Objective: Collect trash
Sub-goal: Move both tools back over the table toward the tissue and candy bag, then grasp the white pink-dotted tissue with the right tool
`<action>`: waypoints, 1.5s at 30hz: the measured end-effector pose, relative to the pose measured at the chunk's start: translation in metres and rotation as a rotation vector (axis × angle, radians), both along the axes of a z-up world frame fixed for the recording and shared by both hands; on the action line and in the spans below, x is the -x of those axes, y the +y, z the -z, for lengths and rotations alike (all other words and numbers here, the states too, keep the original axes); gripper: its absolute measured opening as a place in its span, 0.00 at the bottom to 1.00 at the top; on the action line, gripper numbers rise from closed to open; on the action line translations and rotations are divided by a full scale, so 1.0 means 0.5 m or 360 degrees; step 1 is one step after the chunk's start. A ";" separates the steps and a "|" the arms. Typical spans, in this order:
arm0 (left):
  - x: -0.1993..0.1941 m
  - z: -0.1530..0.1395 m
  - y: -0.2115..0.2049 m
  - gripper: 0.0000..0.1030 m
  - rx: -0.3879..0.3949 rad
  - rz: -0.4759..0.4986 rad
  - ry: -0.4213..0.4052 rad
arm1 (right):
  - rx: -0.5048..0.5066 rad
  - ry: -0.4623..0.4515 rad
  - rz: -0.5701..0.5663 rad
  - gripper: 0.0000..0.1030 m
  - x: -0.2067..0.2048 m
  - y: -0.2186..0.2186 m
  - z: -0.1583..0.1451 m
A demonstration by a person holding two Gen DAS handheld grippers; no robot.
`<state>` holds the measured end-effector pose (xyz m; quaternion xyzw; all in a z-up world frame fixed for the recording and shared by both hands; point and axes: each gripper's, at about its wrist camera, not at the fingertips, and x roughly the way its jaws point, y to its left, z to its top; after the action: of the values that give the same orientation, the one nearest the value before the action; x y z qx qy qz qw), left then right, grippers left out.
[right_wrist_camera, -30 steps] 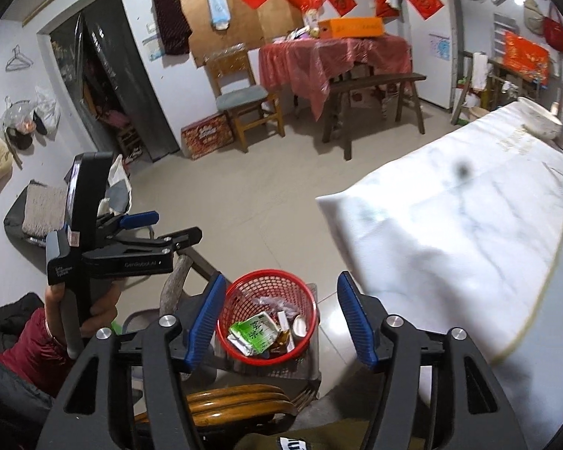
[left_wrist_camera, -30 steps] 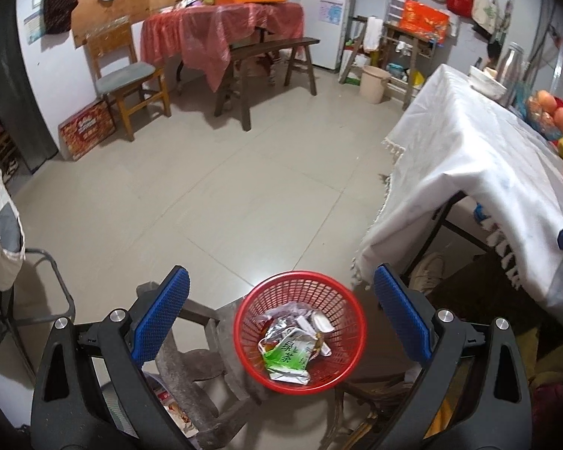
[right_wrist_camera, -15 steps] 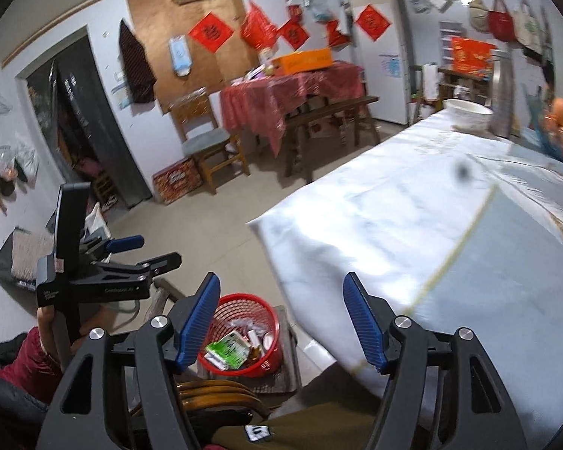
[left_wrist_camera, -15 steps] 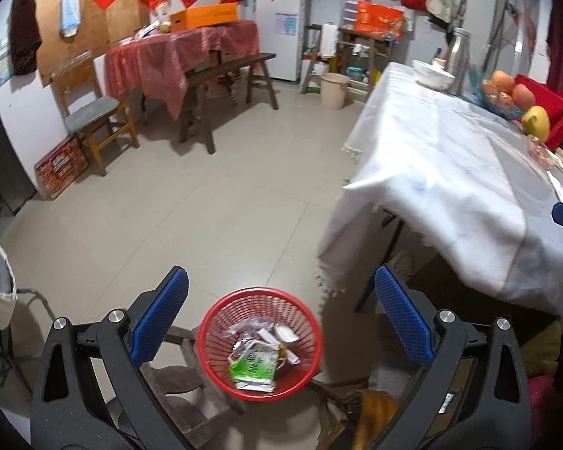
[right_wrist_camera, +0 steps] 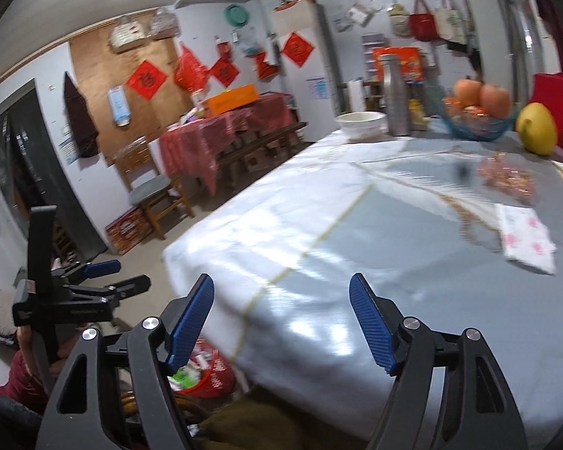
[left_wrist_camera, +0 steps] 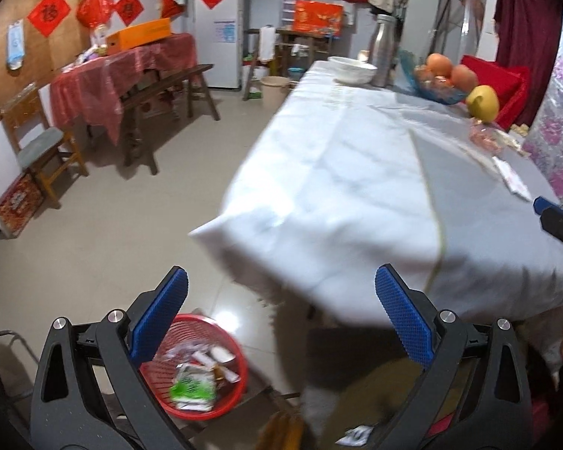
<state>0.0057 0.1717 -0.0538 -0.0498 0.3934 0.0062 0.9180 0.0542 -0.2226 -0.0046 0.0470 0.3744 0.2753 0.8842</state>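
Note:
A red mesh basket [left_wrist_camera: 202, 371] holding wrappers, one of them green [left_wrist_camera: 192, 390], sits on a low stool at the bottom left of the left wrist view; it also shows low in the right wrist view [right_wrist_camera: 210, 375]. My left gripper [left_wrist_camera: 281, 311] is open and empty over the table corner. My right gripper [right_wrist_camera: 281, 318] has nothing between its fingers and its jaws are opening above the white tablecloth [right_wrist_camera: 319, 225]. On the table's far right lie a white packet with pink print [right_wrist_camera: 527, 238] and a crumpled pinkish wrapper [right_wrist_camera: 506, 178].
A fruit bowl [right_wrist_camera: 478, 120], a yellow fruit [right_wrist_camera: 536, 129], a white bowl [right_wrist_camera: 362, 123] and a steel flask [right_wrist_camera: 396, 93] stand at the table's far end. Beyond are a red-covered table [left_wrist_camera: 124, 75], a bench and a wooden chair [left_wrist_camera: 45, 150]. A person's hand [right_wrist_camera: 30, 345] holds the left gripper's handle.
Both views have swung from the basket up and right onto the table. The basket has slid to the lower left of each view. The right jaws stand wider.

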 end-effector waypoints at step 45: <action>-0.519 -0.026 -0.428 0.93 -0.0066 0.0470 0.0160 | 0.0440 0.0346 0.0494 0.22 -0.389 -0.344 0.171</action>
<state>0.2652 -0.0425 -0.0406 0.0278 0.4415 -0.1182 0.8890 0.2488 -0.3946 -0.0903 0.0119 0.4899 0.0754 0.8684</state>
